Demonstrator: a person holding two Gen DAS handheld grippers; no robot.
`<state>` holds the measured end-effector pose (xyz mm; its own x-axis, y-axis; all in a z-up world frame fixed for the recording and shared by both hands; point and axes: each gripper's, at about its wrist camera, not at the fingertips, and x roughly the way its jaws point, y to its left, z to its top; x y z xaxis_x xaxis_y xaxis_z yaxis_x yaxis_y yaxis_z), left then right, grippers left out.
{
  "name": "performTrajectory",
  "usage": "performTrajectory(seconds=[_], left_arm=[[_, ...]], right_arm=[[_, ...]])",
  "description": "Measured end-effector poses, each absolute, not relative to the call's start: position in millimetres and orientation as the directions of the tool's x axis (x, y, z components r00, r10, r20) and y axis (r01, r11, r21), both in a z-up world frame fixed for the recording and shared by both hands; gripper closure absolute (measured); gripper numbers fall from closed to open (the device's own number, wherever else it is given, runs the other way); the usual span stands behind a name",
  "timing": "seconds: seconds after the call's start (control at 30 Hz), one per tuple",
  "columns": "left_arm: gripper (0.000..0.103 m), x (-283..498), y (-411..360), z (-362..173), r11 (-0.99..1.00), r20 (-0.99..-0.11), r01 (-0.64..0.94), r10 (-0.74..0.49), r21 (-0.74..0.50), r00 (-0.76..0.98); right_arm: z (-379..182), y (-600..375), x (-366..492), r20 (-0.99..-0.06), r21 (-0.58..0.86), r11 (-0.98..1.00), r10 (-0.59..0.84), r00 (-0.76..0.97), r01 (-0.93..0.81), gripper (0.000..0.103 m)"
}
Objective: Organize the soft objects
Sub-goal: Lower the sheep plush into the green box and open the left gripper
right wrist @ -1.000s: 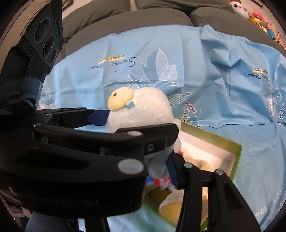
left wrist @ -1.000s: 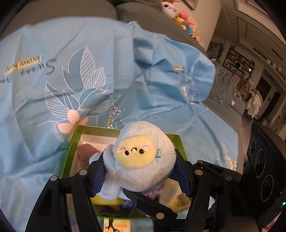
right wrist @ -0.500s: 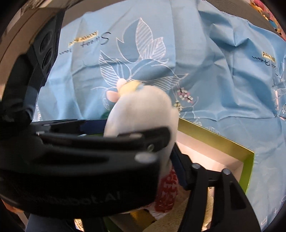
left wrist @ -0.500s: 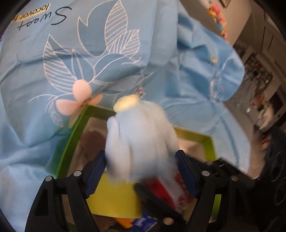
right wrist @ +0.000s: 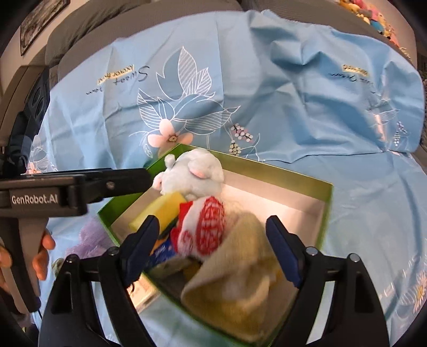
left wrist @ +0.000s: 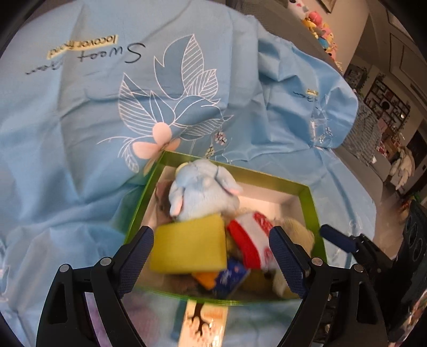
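Observation:
A pale blue plush toy (left wrist: 202, 192) lies face down in the far left corner of a green-rimmed box (left wrist: 267, 177). It also shows in the right wrist view (right wrist: 194, 173). A yellow sponge (left wrist: 189, 245), a red-and-white plush (left wrist: 253, 237) and a tan plush (right wrist: 240, 256) fill the box (right wrist: 280, 170). My left gripper (left wrist: 210, 251) is open and empty above the box's near side. My right gripper (right wrist: 213, 245) is open and empty over the box; the left gripper's side (right wrist: 80, 186) crosses its view.
The box rests on a light blue floral sheet (left wrist: 106, 106) spread over a grey sofa (right wrist: 133, 16). A card with a tree print (left wrist: 202, 320) lies in front of the box. A purple soft item (right wrist: 88, 237) lies left of the box. More plush toys (left wrist: 320, 21) sit far back.
The blue plush was held in my left gripper above the box. It tipped forward and now lies in the box, and the left gripper has opened and is empty.

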<state>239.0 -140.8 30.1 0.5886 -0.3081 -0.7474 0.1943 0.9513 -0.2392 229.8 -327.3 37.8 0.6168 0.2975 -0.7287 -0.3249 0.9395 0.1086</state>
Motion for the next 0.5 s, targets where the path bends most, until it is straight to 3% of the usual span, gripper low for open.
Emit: performTrajectory(seconds=[0.07,0.13,0.23,0.5], left_arm=[[0.014,225,-143,32,0.957,-0.751,0.196,-0.288,-0.212,0.595],[0.000,213,-146,33,0.963,-0.752,0.199,-0.266,-0.182,0.604],[0.000,193,-150,35,0.965,-0.746,0.212,-0.255,-0.155,0.615],[0.000,155,-152,43,0.972,-0.726,0.204,-0.222,-0.114,0.651]], right_arm=[[41,-328,217,-0.729,0.089,0.945,0.278,0.626,-0.316,0.011],[43,-329,205,-0.730,0.076,0.951,0.258,0.633,-0.300,0.009],[44,-331,187,-0.736,0.065,0.958,0.236,0.635,-0.281,0.003],[56,-335,143,-0.729,0.038,0.971,0.190,0.657,-0.238,0.003]])
